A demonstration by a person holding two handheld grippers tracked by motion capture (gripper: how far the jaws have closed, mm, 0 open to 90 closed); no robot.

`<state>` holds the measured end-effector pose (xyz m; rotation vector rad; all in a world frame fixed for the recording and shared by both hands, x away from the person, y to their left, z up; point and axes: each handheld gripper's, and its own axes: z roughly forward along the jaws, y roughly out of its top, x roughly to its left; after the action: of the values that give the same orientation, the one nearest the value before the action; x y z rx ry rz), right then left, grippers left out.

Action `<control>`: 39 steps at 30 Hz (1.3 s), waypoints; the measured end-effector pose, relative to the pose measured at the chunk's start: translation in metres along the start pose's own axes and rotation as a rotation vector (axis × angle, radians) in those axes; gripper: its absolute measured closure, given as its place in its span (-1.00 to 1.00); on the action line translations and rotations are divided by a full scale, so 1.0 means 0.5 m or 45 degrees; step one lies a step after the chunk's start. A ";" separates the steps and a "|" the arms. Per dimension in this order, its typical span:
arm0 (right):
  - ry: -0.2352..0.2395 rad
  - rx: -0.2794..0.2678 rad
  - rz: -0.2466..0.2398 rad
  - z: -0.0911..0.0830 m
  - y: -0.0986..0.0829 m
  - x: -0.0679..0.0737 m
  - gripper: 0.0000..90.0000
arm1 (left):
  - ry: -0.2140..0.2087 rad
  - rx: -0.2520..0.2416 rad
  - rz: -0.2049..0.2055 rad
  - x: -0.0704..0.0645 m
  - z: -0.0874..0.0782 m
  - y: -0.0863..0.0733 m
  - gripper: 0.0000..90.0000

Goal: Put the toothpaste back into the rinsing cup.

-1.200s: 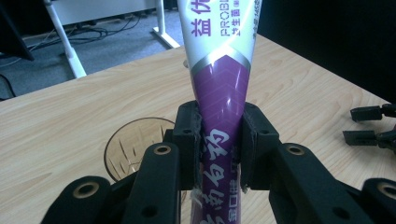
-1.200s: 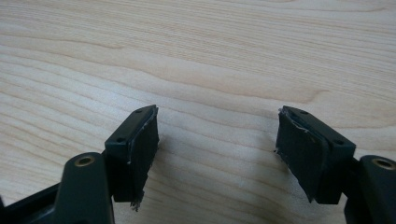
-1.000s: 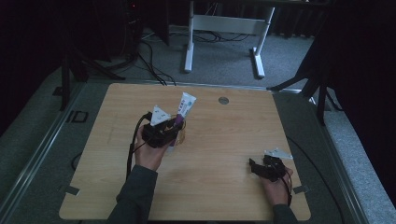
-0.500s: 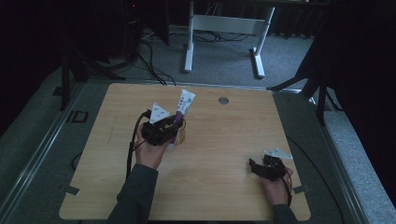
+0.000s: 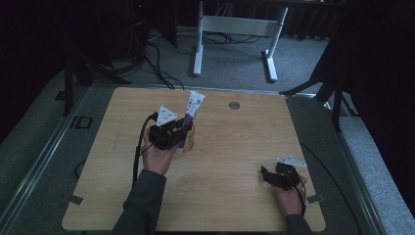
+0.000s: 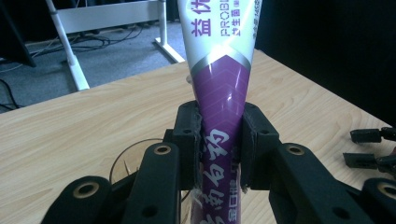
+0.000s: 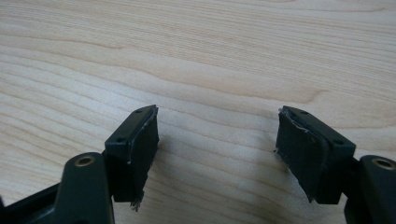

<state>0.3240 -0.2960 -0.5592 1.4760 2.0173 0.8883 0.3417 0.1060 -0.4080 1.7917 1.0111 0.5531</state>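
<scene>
A white and purple toothpaste tube (image 5: 194, 105) (image 6: 222, 79) stands nearly upright, leaning a little right, with my left gripper (image 5: 183, 127) (image 6: 219, 135) shut on its purple lower part. Just under the tube sits a clear glass cup (image 5: 189, 143) (image 6: 122, 161) on the wooden table (image 5: 230, 147); the tube's lower end is hidden behind the jaws. My right gripper (image 5: 265, 175) (image 7: 217, 140) rests low over bare wood near the table's front right, open with nothing between its pads. Its black jaws (image 6: 373, 148) also show at the right edge of the left gripper view.
A small round metal insert (image 5: 234, 105) sits in the tabletop near the far edge. Beyond the table, a white desk frame (image 5: 235, 27) and cables (image 5: 156, 54) lie on the grey floor. Dark curtains stand on both sides.
The tube's top has shifted very slightly up and left in my left gripper. The right gripper has stayed where it was.
</scene>
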 end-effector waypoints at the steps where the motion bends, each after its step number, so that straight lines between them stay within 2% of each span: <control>1: 0.000 0.000 0.000 0.000 0.000 0.000 -0.34 | 0.001 -0.004 0.000 0.001 0.000 0.001 0.59; 24: 0.000 0.000 0.001 0.000 0.000 0.000 -0.34 | 0.015 -0.044 -0.023 0.025 0.011 0.017 0.59; 39: 0.002 0.000 0.000 0.000 0.000 0.001 -0.34 | 0.012 -0.080 -0.092 0.047 0.022 0.020 0.59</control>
<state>0.3242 -0.2956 -0.5591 1.4752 2.0186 0.8897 0.3664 0.1180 -0.4054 1.6919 1.0492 0.5435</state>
